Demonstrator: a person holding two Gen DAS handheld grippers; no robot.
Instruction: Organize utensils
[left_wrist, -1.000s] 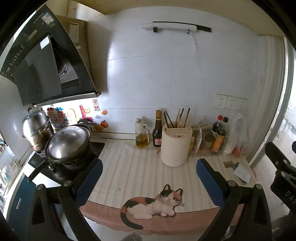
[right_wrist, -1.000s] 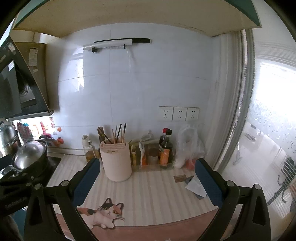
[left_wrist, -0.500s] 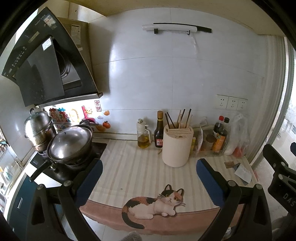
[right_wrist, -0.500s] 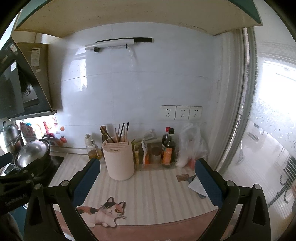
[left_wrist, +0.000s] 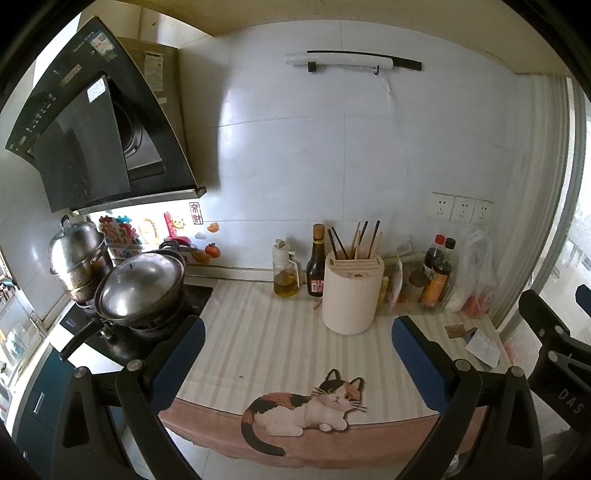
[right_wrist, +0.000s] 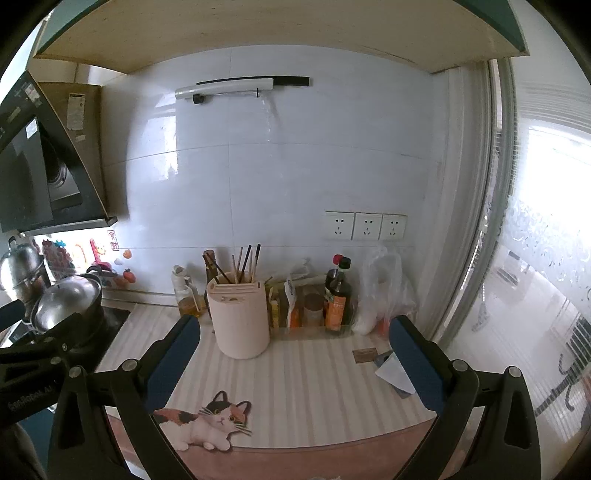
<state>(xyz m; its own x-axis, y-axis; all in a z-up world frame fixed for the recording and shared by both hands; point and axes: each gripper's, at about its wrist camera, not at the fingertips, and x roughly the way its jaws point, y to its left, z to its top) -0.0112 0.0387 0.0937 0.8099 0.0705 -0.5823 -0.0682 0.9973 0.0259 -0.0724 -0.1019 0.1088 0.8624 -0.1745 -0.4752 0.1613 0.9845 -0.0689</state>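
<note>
A cream utensil holder (left_wrist: 351, 293) (right_wrist: 240, 319) stands upright toward the back of the striped counter mat (left_wrist: 266, 343). Several chopsticks (left_wrist: 360, 238) (right_wrist: 245, 260) stick up out of its top. My left gripper (left_wrist: 297, 339) hangs open before the counter's front edge, well short of the holder, nothing between its blue pads. My right gripper (right_wrist: 293, 339) is also open and empty, held back from the counter, with the holder ahead and a little left. A thin stick (left_wrist: 317, 304) lies behind the holder's left side.
A lidded wok (left_wrist: 142, 284) and steel pot (left_wrist: 79, 254) sit on the stove at left. An oil bottle (left_wrist: 284, 275), dark sauce bottles (left_wrist: 316, 267) (right_wrist: 338, 295), a plastic bag (right_wrist: 384, 291) and a folded paper (right_wrist: 393, 373) line the back and right. Cat print (left_wrist: 306, 406) marks the front edge.
Both grippers have drawn back slightly and the views have tilted up a little; the holder looks slightly farther off. Both stay open and empty.
</note>
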